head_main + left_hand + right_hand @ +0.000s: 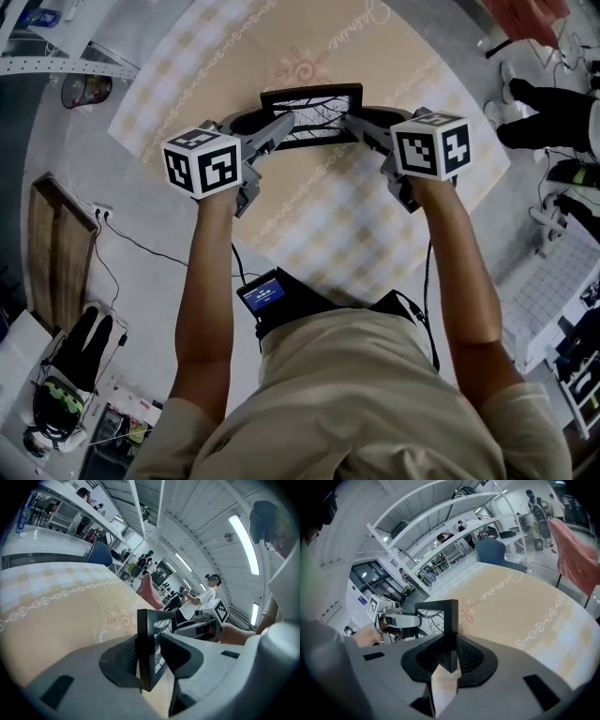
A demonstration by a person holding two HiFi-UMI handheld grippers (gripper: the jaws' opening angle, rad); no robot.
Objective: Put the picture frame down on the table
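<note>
- The black rectangular picture frame [311,114] stands upright over the round, beige-clothed counter [366,225]; its lower edge is hidden, so contact is unclear.
- The left tongs [281,129] clamp its left end, the right tongs [356,122] its right end.

Matt black picture frame [312,117] with glossy front; smooth, printed tablecloth [309,37].

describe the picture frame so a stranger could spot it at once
Find the round table covered in beige checks. Over its middle, a picture frame is upright between the left gripper and right gripper. Its black rim and branch drawing set it apart.
</note>
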